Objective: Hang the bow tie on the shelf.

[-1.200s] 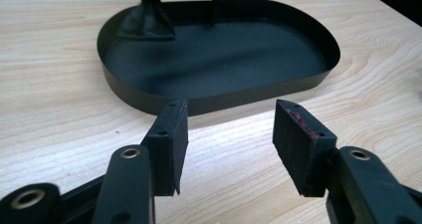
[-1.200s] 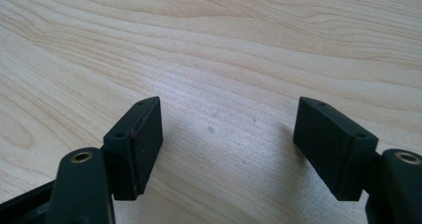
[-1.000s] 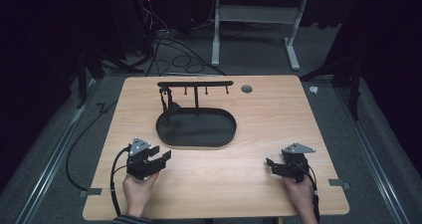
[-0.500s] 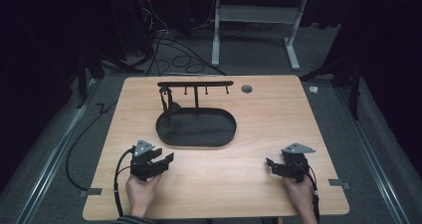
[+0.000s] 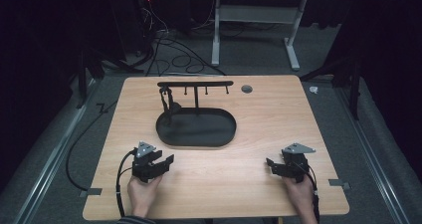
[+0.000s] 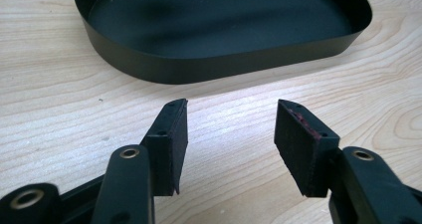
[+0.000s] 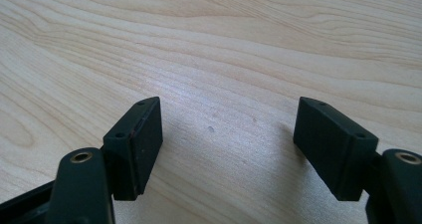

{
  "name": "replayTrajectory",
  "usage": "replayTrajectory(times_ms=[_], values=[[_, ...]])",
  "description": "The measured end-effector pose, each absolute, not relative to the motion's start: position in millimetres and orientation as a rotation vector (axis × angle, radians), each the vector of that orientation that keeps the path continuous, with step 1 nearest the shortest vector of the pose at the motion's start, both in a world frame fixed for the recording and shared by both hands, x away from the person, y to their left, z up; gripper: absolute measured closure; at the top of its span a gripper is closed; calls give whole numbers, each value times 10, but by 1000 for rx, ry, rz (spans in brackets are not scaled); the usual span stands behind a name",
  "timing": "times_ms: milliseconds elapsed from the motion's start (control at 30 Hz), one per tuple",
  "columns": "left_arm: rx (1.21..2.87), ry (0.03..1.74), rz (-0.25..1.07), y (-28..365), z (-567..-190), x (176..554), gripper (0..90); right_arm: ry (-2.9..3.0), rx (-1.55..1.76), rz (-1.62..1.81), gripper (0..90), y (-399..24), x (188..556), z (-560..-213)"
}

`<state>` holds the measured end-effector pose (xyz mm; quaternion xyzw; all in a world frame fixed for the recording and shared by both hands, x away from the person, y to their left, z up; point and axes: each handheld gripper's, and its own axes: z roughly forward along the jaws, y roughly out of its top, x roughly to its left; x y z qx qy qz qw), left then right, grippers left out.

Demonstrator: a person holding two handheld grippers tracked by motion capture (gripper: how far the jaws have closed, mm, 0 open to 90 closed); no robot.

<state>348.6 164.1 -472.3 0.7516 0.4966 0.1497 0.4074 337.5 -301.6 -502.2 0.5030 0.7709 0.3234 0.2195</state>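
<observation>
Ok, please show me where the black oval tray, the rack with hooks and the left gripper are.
black oval tray (image 5: 199,129): high view, on its bare floor.
rack with hooks (image 5: 195,84): high view, on its top bar.
left gripper (image 6: 231,127): left gripper view, midway between its open fingertips.

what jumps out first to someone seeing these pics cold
The black oval tray in the middle of the pale wooden table, with a hook rack rising at its far rim. Nearer the person, the left gripper and the right gripper are held low over the table's front corners, both open and empty; the left points at the tray.
</observation>
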Motion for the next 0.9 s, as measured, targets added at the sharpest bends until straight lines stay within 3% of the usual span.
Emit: replayTrajectory(times_ms=[900], values=[[1976,1289,449,1563,-4920,3634,475,2132,1392,895,288,-3017,3375,-5022]])
